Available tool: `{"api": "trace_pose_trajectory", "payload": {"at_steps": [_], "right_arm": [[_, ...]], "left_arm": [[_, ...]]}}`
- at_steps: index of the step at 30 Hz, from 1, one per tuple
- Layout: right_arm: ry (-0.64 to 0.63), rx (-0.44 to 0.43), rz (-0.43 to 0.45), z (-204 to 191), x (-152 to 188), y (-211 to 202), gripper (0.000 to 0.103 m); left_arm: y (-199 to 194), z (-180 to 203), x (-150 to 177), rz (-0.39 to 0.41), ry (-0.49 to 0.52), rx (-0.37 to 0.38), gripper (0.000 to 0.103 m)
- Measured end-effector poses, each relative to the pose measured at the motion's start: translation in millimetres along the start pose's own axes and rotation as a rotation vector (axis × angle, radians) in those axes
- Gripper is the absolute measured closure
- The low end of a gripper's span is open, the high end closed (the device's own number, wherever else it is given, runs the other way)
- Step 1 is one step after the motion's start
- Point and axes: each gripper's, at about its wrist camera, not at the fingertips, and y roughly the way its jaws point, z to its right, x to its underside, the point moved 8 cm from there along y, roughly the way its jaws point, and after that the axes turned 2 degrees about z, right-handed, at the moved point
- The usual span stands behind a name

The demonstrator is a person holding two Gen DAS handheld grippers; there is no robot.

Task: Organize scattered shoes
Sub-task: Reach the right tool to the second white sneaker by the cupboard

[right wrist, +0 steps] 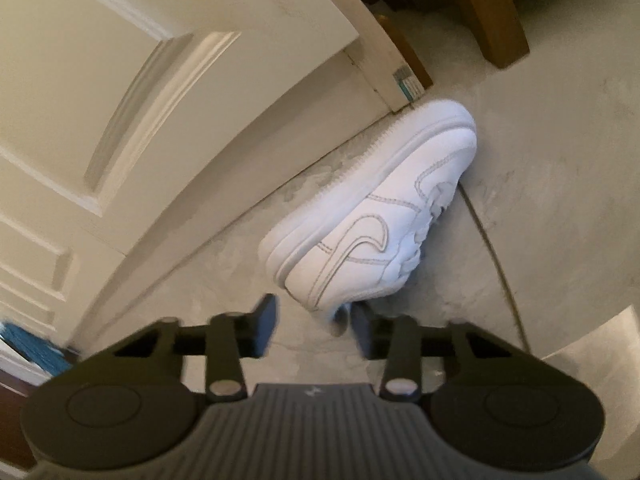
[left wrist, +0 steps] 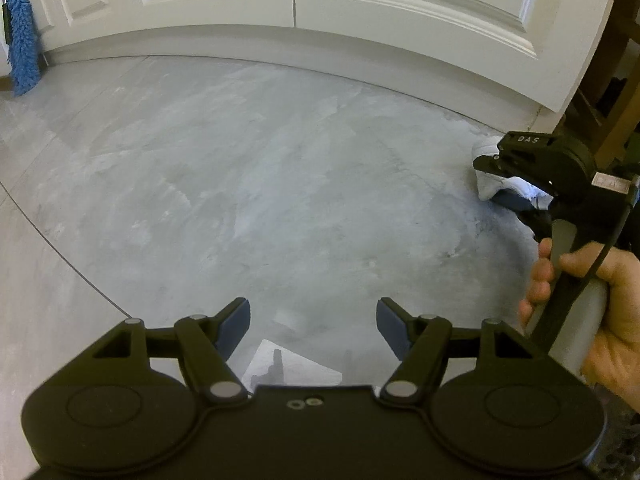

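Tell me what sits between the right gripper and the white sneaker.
Nothing visible does. The right gripper is already at the heel end of the white sneaker, with only bare floor around them.

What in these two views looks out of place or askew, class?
The white sneaker lies tipped on its side on the floor beside the white door, its sole facing the door instead of standing upright. The right tool is at its heel.

Blue fluffy mop head (left wrist: 22, 42) against white panelled doors (left wrist: 400, 20); possibly wooden furniture legs (right wrist: 492, 12).
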Motion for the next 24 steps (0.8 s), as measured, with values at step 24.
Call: {"api": "trace_pose_trajectory", "payload": {"at_steps": [24], "right_arm": [[-0.496, 0.03, -0.265, -34, 66, -120, 0.095]], "left_arm": [[-28, -21, 2, 0.063, -0.066, 0.003, 0.033]]}}
